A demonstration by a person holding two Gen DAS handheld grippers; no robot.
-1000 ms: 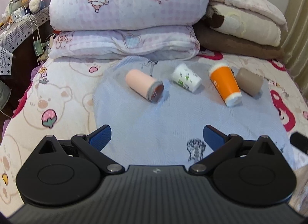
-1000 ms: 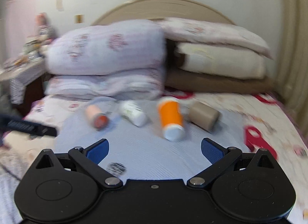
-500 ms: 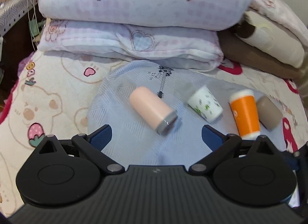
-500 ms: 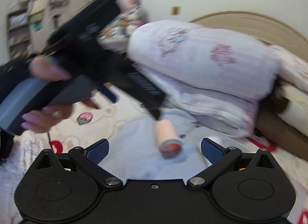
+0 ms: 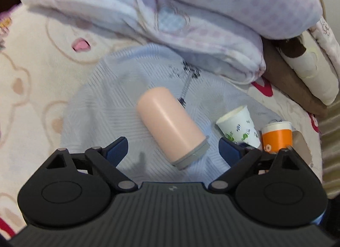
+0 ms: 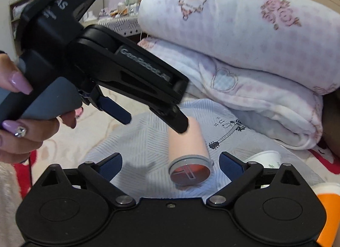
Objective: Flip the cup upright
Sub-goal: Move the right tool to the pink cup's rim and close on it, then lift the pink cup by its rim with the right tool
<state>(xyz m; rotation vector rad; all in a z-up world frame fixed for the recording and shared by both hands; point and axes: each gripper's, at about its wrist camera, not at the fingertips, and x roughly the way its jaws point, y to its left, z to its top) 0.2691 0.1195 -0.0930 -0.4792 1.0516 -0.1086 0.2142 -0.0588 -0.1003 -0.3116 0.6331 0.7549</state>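
The pink cup [image 5: 171, 128] is lying on its side on the blue cloth [image 5: 102, 106] at the centre of the left view, grey rim [image 6: 190, 170] pointing toward the lower right. Both tongs are standing open and empty: the left tongs [image 5: 173, 148] are framing the cup's rim end, and the right tongs [image 6: 171, 163] are facing its mouth in the lower centre of that view. The left tongs seem to be hovering just above the cup, though blur makes contact hard to judge. To do this well, I would close across the barrel near the middle, not on the rim, squeeze gently, then pivot the closed end down onto the soft cloth, keeping clear of the white cup [image 5: 239, 127] and orange cup [image 5: 276, 135] at the right.
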